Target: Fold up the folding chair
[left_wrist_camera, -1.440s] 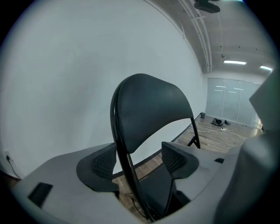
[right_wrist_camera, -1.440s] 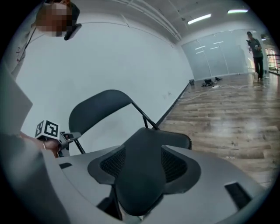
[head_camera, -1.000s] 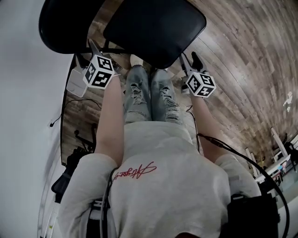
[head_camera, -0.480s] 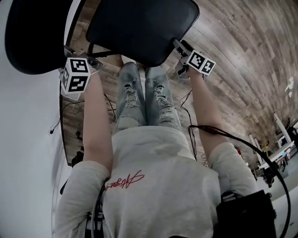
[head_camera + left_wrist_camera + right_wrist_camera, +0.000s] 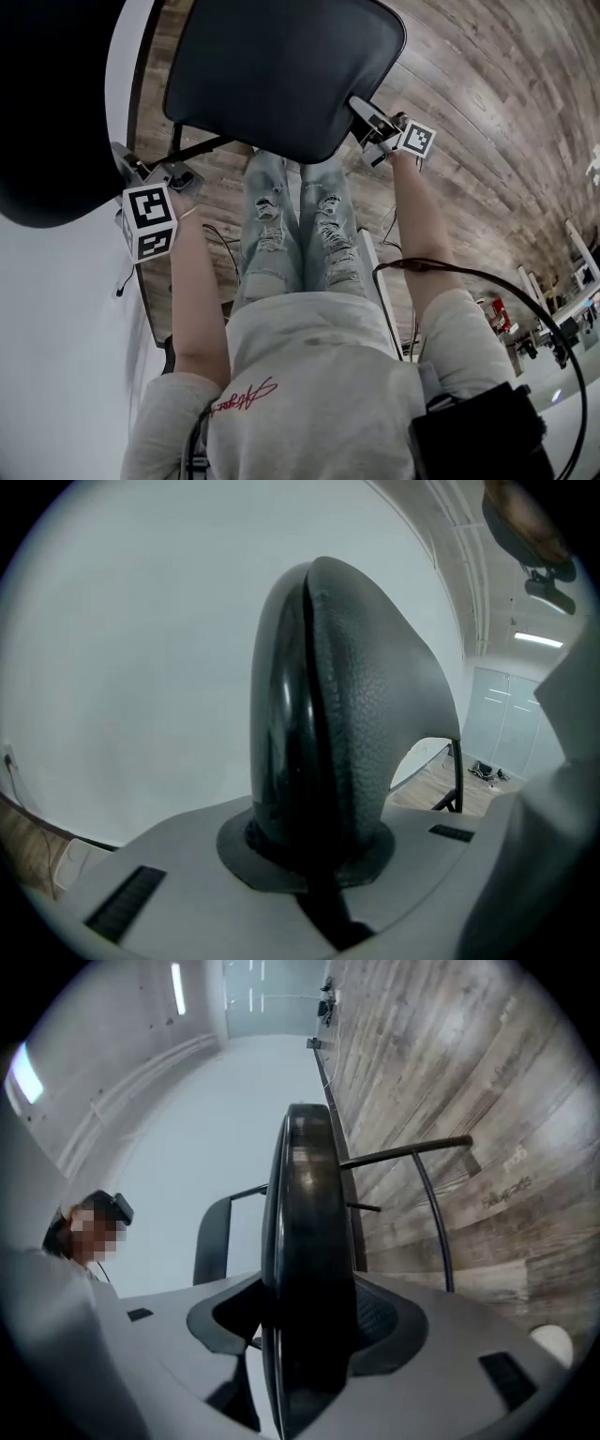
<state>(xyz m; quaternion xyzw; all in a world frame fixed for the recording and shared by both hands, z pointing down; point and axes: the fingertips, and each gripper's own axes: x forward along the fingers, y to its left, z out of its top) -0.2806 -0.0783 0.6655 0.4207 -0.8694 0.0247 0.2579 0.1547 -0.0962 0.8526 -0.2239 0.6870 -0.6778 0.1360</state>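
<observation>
The folding chair stands open in front of me, its black seat (image 5: 281, 66) at the top of the head view and its black padded backrest (image 5: 47, 112) at the upper left. My left gripper (image 5: 127, 167) is shut on the backrest's edge (image 5: 328, 714), which fills the gap between its jaws. My right gripper (image 5: 364, 114) is shut on the seat's right front edge (image 5: 305, 1241), seen edge-on between its jaws. Thin black frame tubes (image 5: 422, 1157) run under the seat.
A person's legs in torn jeans (image 5: 300, 225) stand right behind the seat. The wooden floor (image 5: 487, 94) spreads to the right. A white wall (image 5: 56, 356) runs along the left, close to the backrest. Cables (image 5: 220, 239) lie on the floor by the wall.
The left gripper moved from beside the seat out to the backrest and shut on its edge. The right gripper rolled over and sank at the seat's edge. The chair fills more of the head view.
</observation>
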